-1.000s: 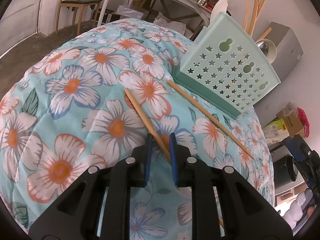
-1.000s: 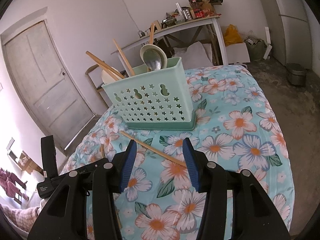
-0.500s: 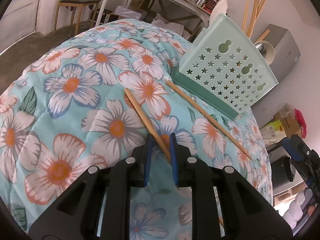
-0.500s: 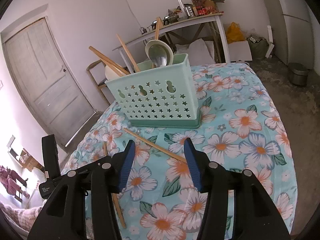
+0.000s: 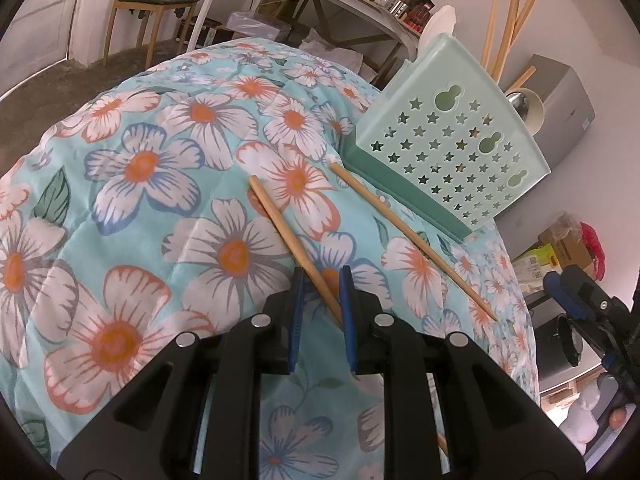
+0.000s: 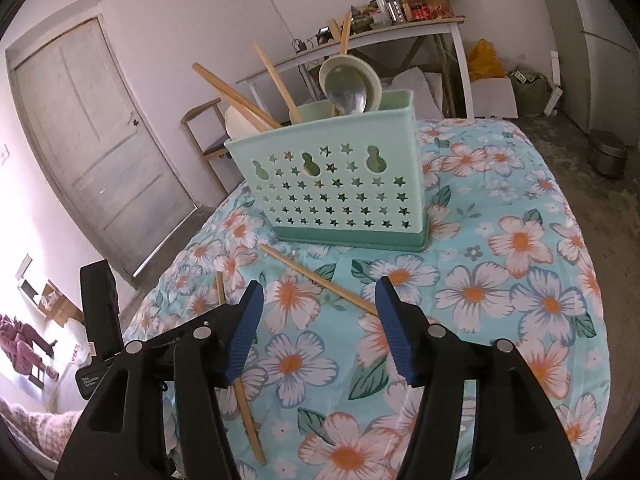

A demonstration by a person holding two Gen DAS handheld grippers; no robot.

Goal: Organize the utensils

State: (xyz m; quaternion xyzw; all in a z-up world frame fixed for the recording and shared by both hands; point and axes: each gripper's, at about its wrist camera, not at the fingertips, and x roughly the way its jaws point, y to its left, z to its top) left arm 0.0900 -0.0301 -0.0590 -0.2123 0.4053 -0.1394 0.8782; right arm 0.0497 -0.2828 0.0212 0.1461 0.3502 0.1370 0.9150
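— How many chopsticks lie on the cloth?
— Two: one (image 5: 294, 242); another (image 5: 412, 236).
— And holders?
— One green caddy (image 6: 336, 196); one metal spoon (image 6: 347, 94) in it; at least three sticks (image 6: 234, 94) standing inside.

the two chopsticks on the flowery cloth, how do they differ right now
The nearer chopstick lies between the left tool's narrow jaws; the farther chopstick lies free ahead of the right tool, whose jaws have just been opening. The farther one lies close by the green caddy. Both are bamboo-coloured, flat on the cloth.
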